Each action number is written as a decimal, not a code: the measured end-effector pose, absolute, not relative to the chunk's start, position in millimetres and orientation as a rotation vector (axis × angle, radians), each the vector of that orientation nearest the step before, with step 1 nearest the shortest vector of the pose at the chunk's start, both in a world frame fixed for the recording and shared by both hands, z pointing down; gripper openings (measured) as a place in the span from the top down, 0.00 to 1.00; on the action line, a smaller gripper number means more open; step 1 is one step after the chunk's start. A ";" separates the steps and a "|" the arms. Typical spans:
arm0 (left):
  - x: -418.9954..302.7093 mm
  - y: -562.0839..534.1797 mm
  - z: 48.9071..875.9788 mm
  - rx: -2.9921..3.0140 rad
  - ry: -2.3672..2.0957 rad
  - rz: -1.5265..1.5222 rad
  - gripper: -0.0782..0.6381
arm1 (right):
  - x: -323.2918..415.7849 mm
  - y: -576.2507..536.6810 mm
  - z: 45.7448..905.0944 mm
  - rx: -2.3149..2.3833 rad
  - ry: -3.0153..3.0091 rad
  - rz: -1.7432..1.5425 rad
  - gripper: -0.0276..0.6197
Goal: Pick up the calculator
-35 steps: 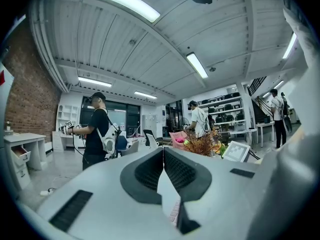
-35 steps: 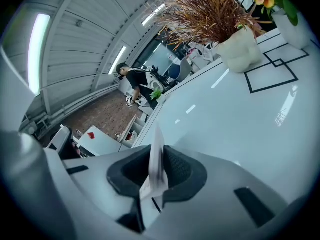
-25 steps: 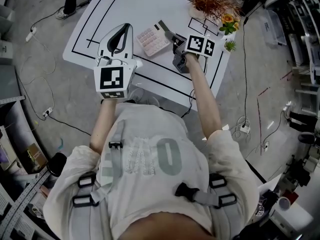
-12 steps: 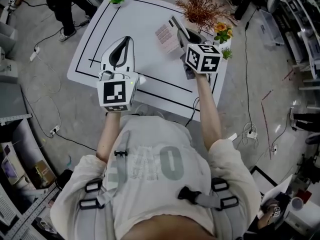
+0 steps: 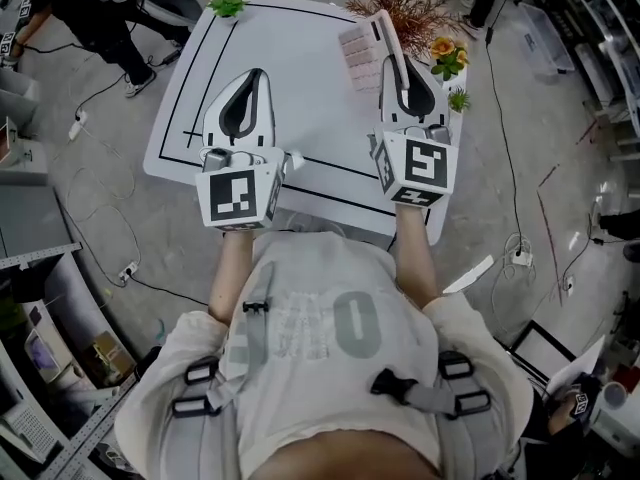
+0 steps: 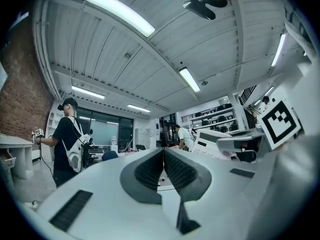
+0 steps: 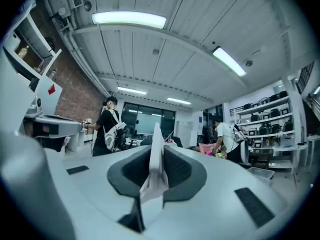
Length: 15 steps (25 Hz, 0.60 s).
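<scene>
Calculator point(image 5: 360, 50) is clamped on edge between my right fingers point(image 7: 179, 168), raised clear of the counter point(image 5: 300, 98), with its flat face upright and extending left of the fingertips. My left fingers point(image 6: 182, 173) are pressed together on nothing and sit well apart from it, so the right hand alone carries the load.

Bright ceiling tubes point(image 7: 128, 18), cool cast, fisheye-warped edges

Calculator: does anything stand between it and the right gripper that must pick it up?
Nothing visible does. The right gripper is shut on the calculator, which shows edge-on between its pads in the right gripper view.
</scene>
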<state>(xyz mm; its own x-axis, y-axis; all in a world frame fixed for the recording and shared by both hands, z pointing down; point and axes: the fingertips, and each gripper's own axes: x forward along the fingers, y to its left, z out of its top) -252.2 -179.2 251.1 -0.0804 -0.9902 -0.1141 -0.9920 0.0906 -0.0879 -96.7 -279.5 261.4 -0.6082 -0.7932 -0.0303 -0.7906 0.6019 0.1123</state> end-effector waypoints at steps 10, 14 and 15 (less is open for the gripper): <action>-243.9 -189.6 238.0 -2.030 2.134 0.062 0.86 | -69.7 -247.3 263.6 1.508 -2.788 -0.187 0.85; -242.5 -191.4 235.5 -2.041 2.125 0.062 0.86 | -67.1 -239.5 265.8 1.522 -2.771 -0.210 0.85; -242.1 -191.9 233.9 -2.042 2.119 0.066 0.86 | -66.8 -239.0 264.9 1.523 -2.770 -0.210 0.85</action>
<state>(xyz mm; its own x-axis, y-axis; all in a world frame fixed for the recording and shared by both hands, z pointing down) -242.1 -191.9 233.9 -0.0273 -0.9845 -0.1730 -0.9934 0.0459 -0.1047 -66.8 -239.0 264.9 -0.5375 -0.8387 -0.0870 -0.8423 0.5291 0.1030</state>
